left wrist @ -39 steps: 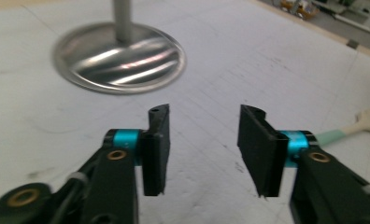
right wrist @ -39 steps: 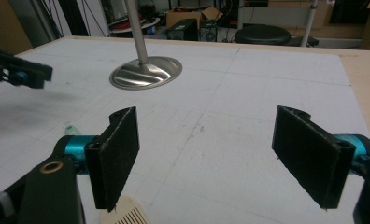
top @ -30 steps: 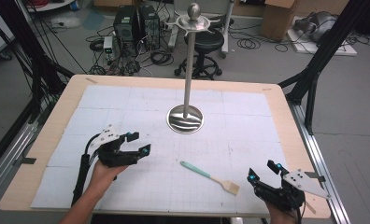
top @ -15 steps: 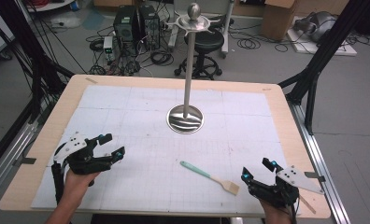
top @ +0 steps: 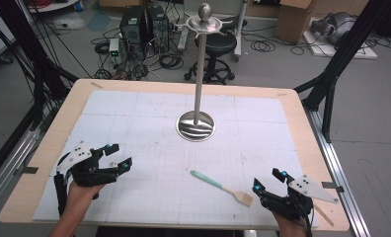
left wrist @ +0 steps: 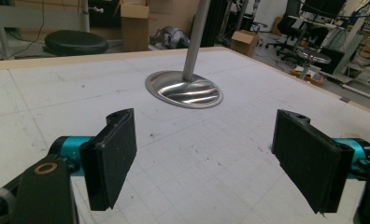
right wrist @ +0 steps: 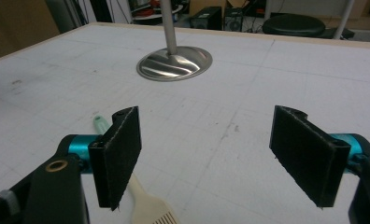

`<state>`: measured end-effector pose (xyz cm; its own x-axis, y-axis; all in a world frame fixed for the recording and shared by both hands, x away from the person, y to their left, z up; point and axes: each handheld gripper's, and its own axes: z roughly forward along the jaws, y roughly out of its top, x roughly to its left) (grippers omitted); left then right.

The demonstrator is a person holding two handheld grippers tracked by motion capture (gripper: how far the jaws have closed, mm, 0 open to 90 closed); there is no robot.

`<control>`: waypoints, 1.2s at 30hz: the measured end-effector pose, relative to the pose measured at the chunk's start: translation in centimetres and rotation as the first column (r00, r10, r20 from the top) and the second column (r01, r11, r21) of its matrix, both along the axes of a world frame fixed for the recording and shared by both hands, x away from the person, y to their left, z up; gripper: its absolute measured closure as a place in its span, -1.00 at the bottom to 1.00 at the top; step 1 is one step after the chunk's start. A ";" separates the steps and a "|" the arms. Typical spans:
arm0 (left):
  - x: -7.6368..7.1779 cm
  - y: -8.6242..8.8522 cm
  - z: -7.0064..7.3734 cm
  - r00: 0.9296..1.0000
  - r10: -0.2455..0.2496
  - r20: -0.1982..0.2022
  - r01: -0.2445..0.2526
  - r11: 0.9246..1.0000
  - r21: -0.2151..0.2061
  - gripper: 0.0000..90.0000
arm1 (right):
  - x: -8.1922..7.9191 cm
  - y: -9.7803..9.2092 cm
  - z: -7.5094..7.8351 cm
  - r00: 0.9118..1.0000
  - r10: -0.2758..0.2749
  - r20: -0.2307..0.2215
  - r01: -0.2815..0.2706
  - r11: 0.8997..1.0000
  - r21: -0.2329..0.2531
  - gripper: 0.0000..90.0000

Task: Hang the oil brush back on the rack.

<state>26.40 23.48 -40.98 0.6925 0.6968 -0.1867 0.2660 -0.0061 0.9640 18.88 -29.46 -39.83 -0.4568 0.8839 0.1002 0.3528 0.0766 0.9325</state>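
Left gripper (top: 118,157) noted in high view at near left of table (top: 45,163), jaws apart, holding nothing; right gripper (top: 270,180) at near right, jaws likewise spread and empty. One brush (top: 222,186), teal handle and pale head, lying flat on white gridded mat (top: 134,118) just left of right gripper, not touched. One metal stand (top: 197,74) upright at mat centre. No legible writing or brand seen. Left gripper view: two black pads wide apart over bare mat, stand base (left wrist: 183,91) well ahead. Right gripper view: two pads wide apart, brush (right wrist: 143,205) lying beside and partly behind left pad, stand base (right wrist: 174,61) farther off.
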 end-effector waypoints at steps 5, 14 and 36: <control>0.0 -0.2 -0.1 1.000 0.000 -0.004 0.000 1.000 0.013 -0.50 | 0.4 0.6 -0.2 1.000 0.028 -0.011 -0.029 1.000 -0.013 -0.46; 0.0 -0.7 -0.2 1.000 -0.005 -0.005 0.005 1.000 0.026 -0.50 | 2.3 3.2 -1.2 0.986 0.146 -0.077 -0.153 0.984 -0.096 -0.49; 0.1 -1.3 -0.7 0.999 -0.024 -0.047 0.027 0.998 0.059 -0.47 | 5.3 6.9 -4.4 0.891 0.336 -0.307 -0.415 0.876 -0.245 0.30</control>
<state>26.51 22.15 -41.72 0.7015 0.6901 -0.1777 0.3095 -0.0704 0.9483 24.14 -22.56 -44.22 -0.7546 0.6560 0.0160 0.4568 0.5077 0.7305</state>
